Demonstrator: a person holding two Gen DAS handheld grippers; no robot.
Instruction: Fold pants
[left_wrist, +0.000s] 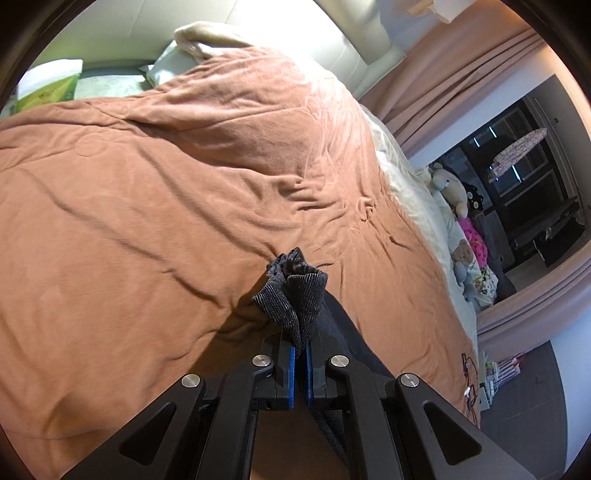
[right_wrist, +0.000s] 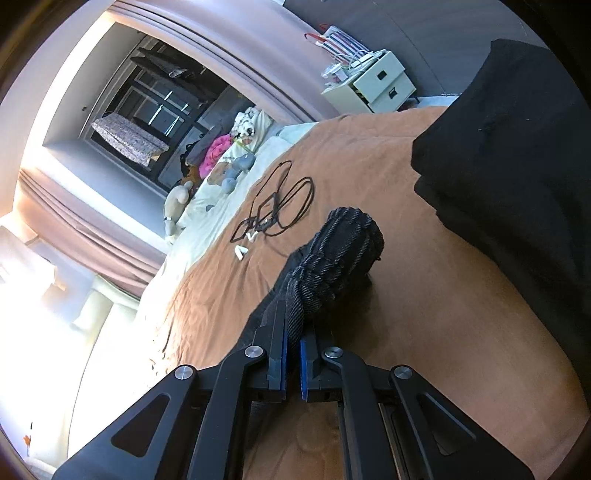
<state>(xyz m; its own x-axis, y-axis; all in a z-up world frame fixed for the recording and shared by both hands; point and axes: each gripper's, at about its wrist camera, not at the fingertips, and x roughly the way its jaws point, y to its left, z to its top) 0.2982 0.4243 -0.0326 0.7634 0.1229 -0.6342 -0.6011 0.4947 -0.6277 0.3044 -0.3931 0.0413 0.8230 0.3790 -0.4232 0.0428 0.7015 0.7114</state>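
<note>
Left wrist view: left claw (left_wrist: 300, 345) pinched on pants (left_wrist: 295, 295), right claw (right_wrist: 293, 332) likewise clamped on bunched cloth, both ends lifted off the bed (left_wrist: 147, 184); lifting step, probably, next needing an even carry over for the fold.

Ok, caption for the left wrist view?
Left gripper jaws shut on bunched dark pants above the brown bedspread.

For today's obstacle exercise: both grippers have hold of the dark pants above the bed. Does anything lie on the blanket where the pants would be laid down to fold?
Yes. A tangle of black cable and small white earbuds lie on the blanket, beyond the pants in the right gripper. Around the left gripper the blanket looks bare.
</note>
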